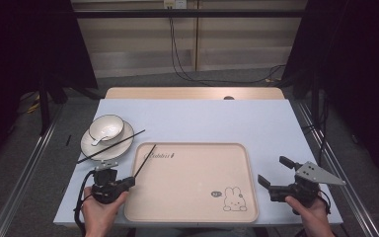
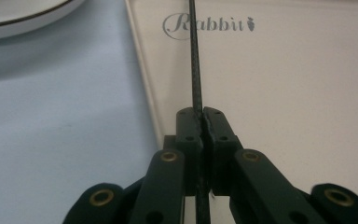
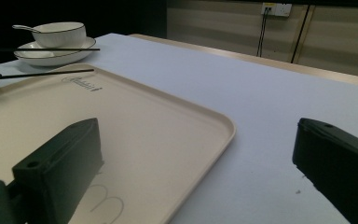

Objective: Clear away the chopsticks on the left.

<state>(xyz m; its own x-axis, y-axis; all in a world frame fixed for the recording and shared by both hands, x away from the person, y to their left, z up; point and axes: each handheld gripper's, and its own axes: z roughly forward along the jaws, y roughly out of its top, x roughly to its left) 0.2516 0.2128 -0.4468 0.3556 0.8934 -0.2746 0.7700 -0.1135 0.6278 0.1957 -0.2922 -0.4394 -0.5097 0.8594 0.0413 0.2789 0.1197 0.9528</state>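
Note:
A black chopstick [image 1: 145,160] slants over the left rim of the beige rabbit tray [image 1: 192,170], and my left gripper [image 1: 131,180] is shut on its near end. In the left gripper view the chopstick [image 2: 196,65] runs straight up from the shut left gripper [image 2: 203,116] across the tray [image 2: 284,93]. A second chopstick [image 1: 111,146] lies across the white plate [image 1: 90,145], which carries a bowl [image 1: 106,127] with a spoon [image 1: 98,140]. My right gripper [image 1: 275,171] is open and holds nothing, just off the tray's right edge.
The right gripper view shows the tray's near corner [image 3: 214,126], with blue table [image 3: 261,107] beyond it. The plate [image 3: 70,57] and bowl [image 3: 60,33] stand far left. A wooden strip [image 1: 192,93] edges the back of the table.

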